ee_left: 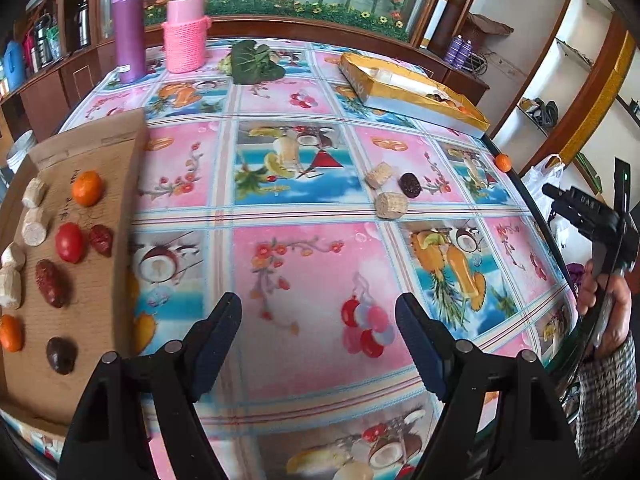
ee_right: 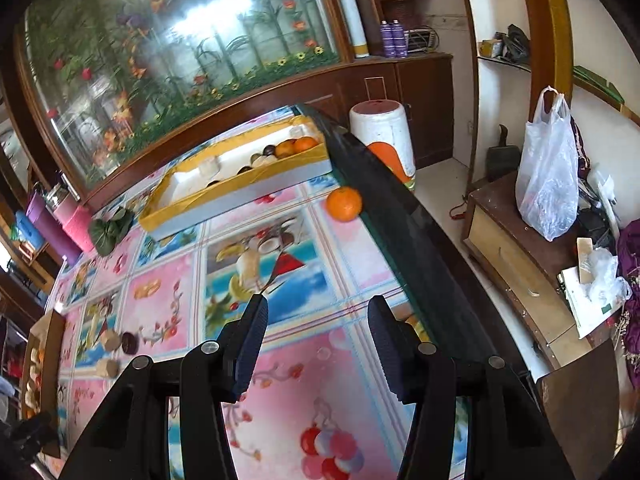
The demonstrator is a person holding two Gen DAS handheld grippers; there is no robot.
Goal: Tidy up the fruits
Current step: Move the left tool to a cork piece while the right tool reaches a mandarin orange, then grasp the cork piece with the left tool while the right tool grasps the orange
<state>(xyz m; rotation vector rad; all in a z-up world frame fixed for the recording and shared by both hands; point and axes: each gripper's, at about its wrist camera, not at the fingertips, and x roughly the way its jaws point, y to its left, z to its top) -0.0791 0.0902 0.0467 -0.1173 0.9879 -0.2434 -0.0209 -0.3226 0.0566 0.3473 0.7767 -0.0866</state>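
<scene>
Left gripper hangs over the desk, jaws apart, nothing between them. Right gripper likewise, jaws apart and empty near the desk's dark edge. One small orange sits alone right at that edge, just beside the yellow-rimmed box, whose contents are half hidden by its wall. Mid-desk, two pale chunks and a dark date lie close together. The cardboard sheet carries a tomato, oranges, dates and more pale chunks, partly cut off at the frame's left.
</scene>
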